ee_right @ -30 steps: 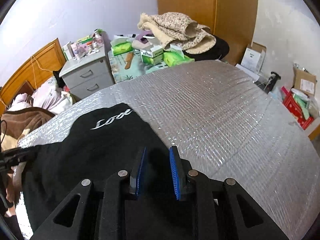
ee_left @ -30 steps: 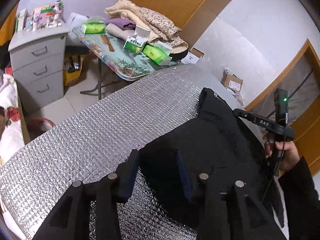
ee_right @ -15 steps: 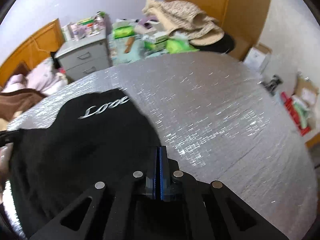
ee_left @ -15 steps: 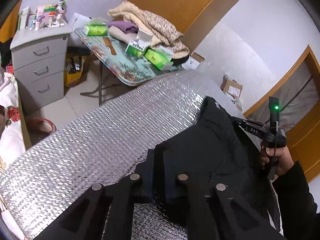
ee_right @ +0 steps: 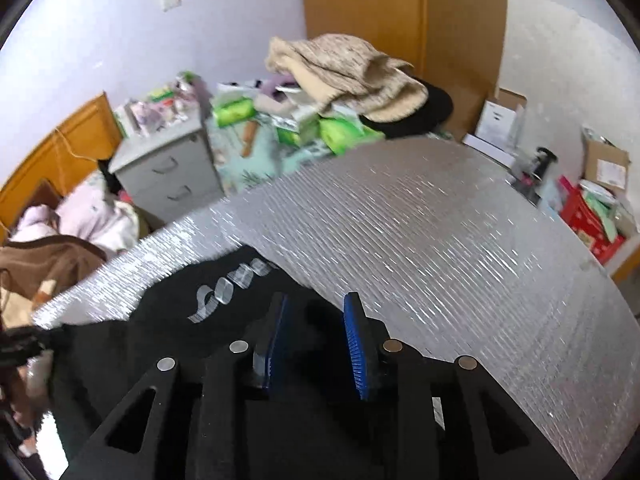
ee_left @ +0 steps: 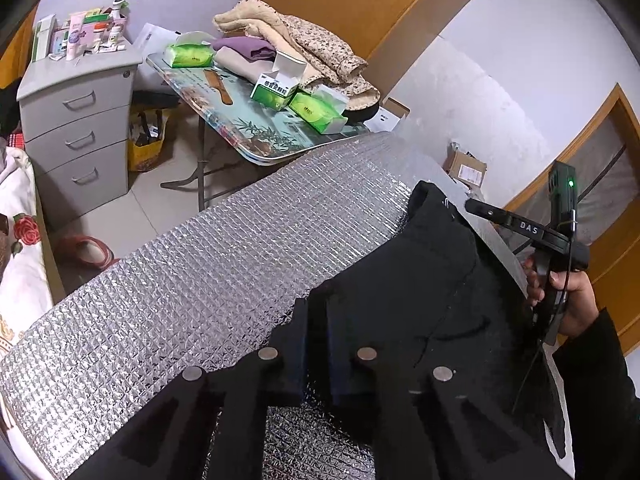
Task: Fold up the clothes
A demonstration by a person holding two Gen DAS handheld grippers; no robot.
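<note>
The black fabric garment with pale script lettering point(ee_right: 168, 344) lies spread on the near part of the silver quilted foil table cover point(ee_right: 460, 240), and both grippers sit at its near edge. That placing makes sense for a fold: each hand takes one side of the hem.

The left gripper point(ee_left: 318, 344) is clenched on the dark cloth. In the left wrist view its pads stand close together with a ridge of black fabric pinched up between them, probably to anchor that side while the other side is handled.

Over on the right, the right gripper point(ee_right: 316, 344) has blue ribbed pads, and its jaws are opening. Black cloth lies between and under them, but the pads stand clear of it, so it reads as released. The right wrist view is blurred, so finer contact is hard to judge.

In the left wrist view the person's right hand point(ee_left: 568, 300) grips the tool handle beyond the far right side of the garment.

Far behind, a folding table with a printed top point(ee_left: 240, 120) carries green tissue packs and heaped blankets, well apart from the work.
</note>
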